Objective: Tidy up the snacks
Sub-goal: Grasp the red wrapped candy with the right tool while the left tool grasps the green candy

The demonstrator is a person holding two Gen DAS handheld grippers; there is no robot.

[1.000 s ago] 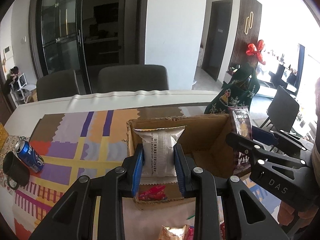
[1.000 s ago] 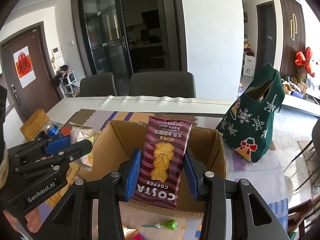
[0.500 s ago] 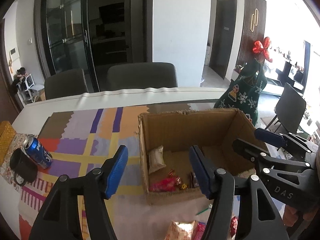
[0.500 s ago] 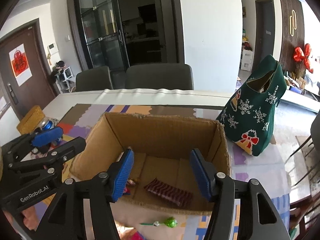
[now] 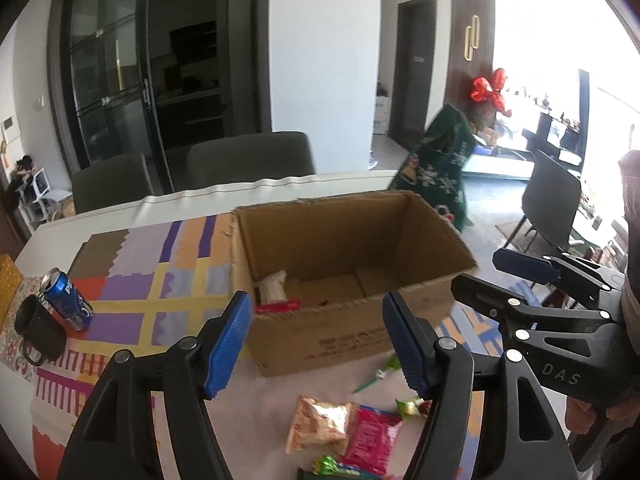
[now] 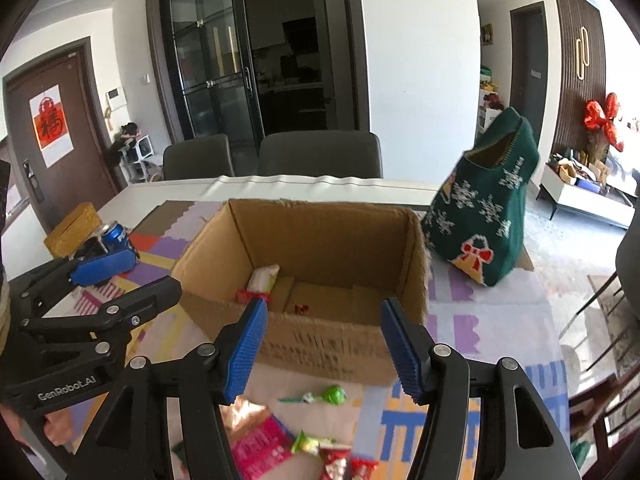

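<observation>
Both grippers stand side by side before the cardboard box (image 5: 344, 332), which sits open on the table (image 5: 128, 216). The left gripper (image 5: 316, 340) has its blue fingers (image 5: 228, 344) spread and opening further, nothing between them. The right gripper (image 6: 320, 348) has its fingers (image 6: 245, 350) spread, likewise empty. Inside the box lie a white packet (image 6: 262, 278) against the left wall and small red wrappers (image 6: 300, 309) on the floor. Loose snacks (image 5: 344, 434) and a green lollipop (image 6: 332, 395) lie on the patterned mat just in front of the box. A blue can (image 5: 66, 298) and a black mug (image 5: 38, 330) stand well apart, to the left.
</observation>
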